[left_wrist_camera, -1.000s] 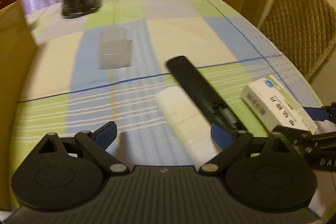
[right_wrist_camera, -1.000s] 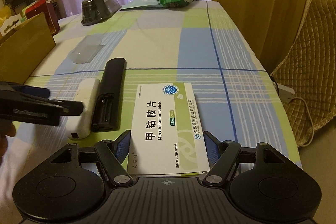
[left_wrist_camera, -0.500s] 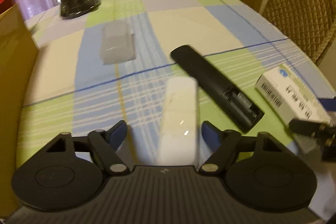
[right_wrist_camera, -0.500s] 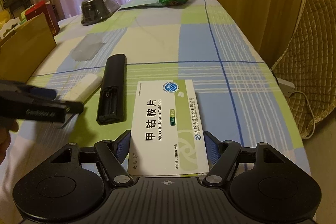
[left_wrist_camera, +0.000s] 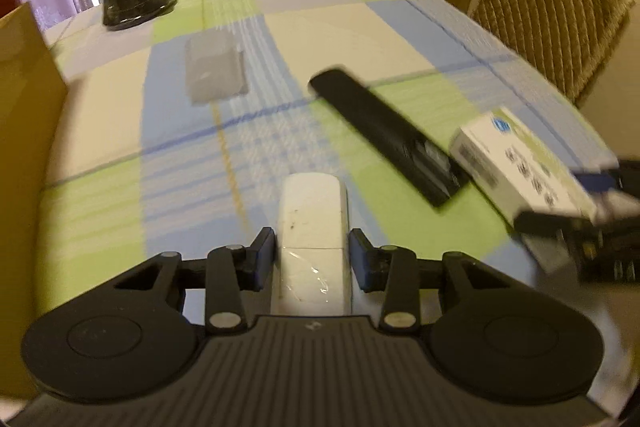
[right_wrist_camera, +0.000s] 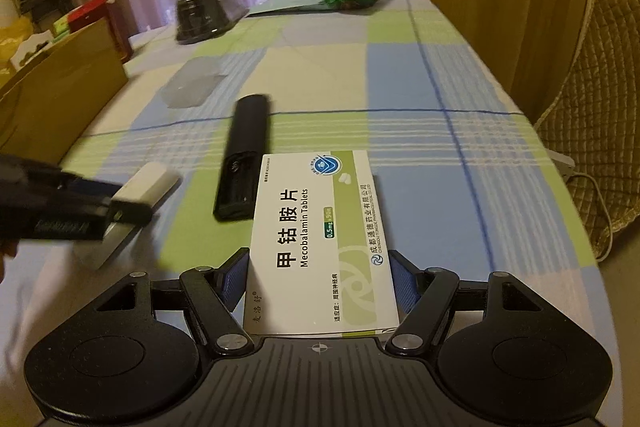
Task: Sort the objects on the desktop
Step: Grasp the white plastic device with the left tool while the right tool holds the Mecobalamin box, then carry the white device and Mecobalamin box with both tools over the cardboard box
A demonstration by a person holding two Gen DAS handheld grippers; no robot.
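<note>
At the far left, a brown cardboard box (right_wrist_camera: 60, 87) is seen at the edge of the bench (right_wrist_camera: 400, 75). Next, a white bar (left_wrist_camera: 312, 227) is held between the closed fingers of the left hand-held gripper (left_wrist_camera: 312, 255), and its long side is pointed straight ahead, away from the gripper. A black remote (right_wrist_camera: 244, 155) is laid on the cloth in the middle, between the two grippers, with its long side pointed away too. To the right, a white and green pill box (right_wrist_camera: 320, 243) is squeezed by the right hand-held gripper (right_wrist_camera: 320, 283). Whether each thing is being picked up or put down cannot be told. The brown box is nearer to the left hand.
</note>
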